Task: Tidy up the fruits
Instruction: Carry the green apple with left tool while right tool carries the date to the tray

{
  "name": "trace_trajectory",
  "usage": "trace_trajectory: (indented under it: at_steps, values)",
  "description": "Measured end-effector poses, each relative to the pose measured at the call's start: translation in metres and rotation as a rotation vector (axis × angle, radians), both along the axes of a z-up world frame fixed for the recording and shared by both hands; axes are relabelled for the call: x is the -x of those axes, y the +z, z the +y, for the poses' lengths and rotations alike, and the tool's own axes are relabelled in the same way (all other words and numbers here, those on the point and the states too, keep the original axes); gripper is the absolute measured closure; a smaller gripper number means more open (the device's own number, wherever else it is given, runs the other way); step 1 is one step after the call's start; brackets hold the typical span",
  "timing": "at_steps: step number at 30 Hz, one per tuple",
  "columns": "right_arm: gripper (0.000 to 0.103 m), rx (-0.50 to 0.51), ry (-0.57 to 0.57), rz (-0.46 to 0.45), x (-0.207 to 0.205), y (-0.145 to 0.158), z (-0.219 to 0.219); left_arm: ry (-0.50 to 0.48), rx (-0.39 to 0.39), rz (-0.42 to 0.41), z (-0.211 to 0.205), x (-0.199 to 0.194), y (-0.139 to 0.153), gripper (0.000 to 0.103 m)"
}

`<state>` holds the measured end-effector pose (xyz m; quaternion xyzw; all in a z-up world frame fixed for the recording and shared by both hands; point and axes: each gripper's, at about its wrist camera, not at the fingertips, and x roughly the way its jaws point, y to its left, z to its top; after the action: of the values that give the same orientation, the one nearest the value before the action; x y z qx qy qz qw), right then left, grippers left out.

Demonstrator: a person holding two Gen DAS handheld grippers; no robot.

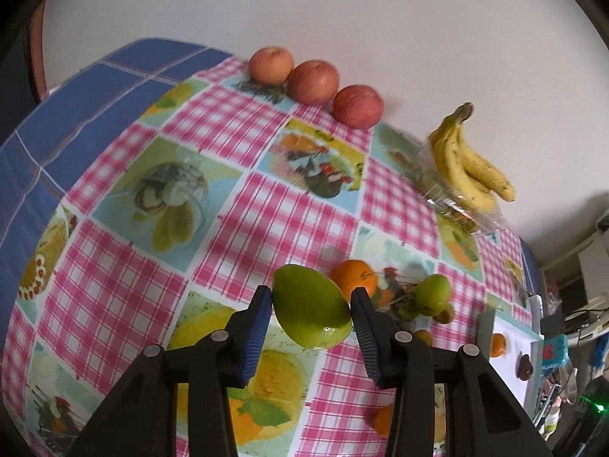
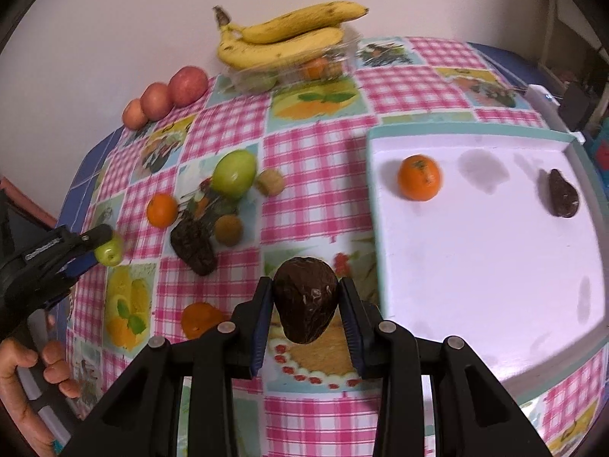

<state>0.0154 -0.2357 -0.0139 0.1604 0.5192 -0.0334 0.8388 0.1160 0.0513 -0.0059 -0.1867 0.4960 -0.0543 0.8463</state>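
My left gripper (image 1: 311, 297) is shut on a small green apple (image 1: 310, 310), lifted above the checked tablecloth; the right wrist view shows the same left gripper (image 2: 99, 245) and apple (image 2: 109, 251) at the far left. My right gripper (image 2: 305, 283) is shut on a dark brown avocado (image 2: 306, 302), just left of the white tray (image 2: 495, 266). On the tray lie an orange (image 2: 420, 177) and another dark avocado (image 2: 562, 194). Loose on the cloth are a bigger green apple (image 2: 234, 173), an orange (image 2: 162, 210), a dark avocado (image 2: 192, 245) and small brownish fruits (image 2: 228, 229).
Three red apples (image 1: 314, 82) line the far edge by the wall. A banana bunch (image 1: 468, 163) rests on a clear plastic box (image 2: 289, 70) holding more fruit. A person's hand (image 2: 26, 377) holds the left tool. Clutter and shelves (image 1: 586, 297) stand beyond the table's right end.
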Motion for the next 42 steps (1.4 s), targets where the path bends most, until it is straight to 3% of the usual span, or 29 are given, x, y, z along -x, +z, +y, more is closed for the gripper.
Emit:
trace_trajectory:
  at_steps: [10,25,32,42]
  values:
    - [0.067,0.036,-0.174,-0.028,0.021,0.011,-0.061,-0.058,0.009,-0.056,-0.025,0.013,0.027,0.057]
    - [0.067,0.139,-0.495,-0.021,0.076,0.021,-0.175,-0.264,0.005,-0.07,-0.115,0.036,0.036,0.057]
    - [0.067,0.171,-0.543,-0.023,0.09,0.023,-0.201,-0.401,-0.01,-0.077,-0.17,0.055,0.034,0.057]
    - [0.067,0.131,-0.55,-0.003,0.092,0.011,-0.213,-0.586,-0.055,-0.068,-0.24,0.085,0.013,0.057]
